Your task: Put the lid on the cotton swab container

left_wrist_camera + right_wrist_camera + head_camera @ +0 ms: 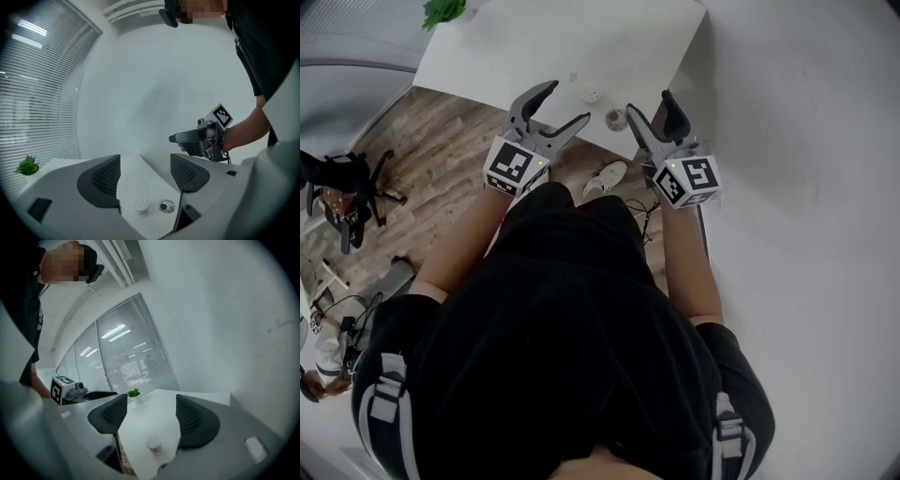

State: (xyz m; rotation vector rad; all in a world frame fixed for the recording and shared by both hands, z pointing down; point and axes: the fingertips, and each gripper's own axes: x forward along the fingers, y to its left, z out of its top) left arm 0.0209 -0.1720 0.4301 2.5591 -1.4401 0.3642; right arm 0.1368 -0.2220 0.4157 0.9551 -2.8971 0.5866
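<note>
The small round cotton swab container [591, 95] stands uncovered near the front edge of the white table [534, 47], with white swab tips showing. Its round lid [616, 118] lies flat just to its right. My left gripper [567, 103] hovers open in front of the container, and my right gripper [648, 103] is open beside the lid. Neither touches anything. In the left gripper view, the container [141, 206] and lid [166, 206] sit low between the open jaws [146, 174]. In the right gripper view, the container [154, 444] lies below the open jaws [147, 416].
A small green plant [443, 10] stands at the table's far left corner, also visible as the plant [134, 394] in the right gripper view. A white wall [806, 141] runs along the right. An office chair [347, 192] stands on the wooden floor [441, 141] to the left.
</note>
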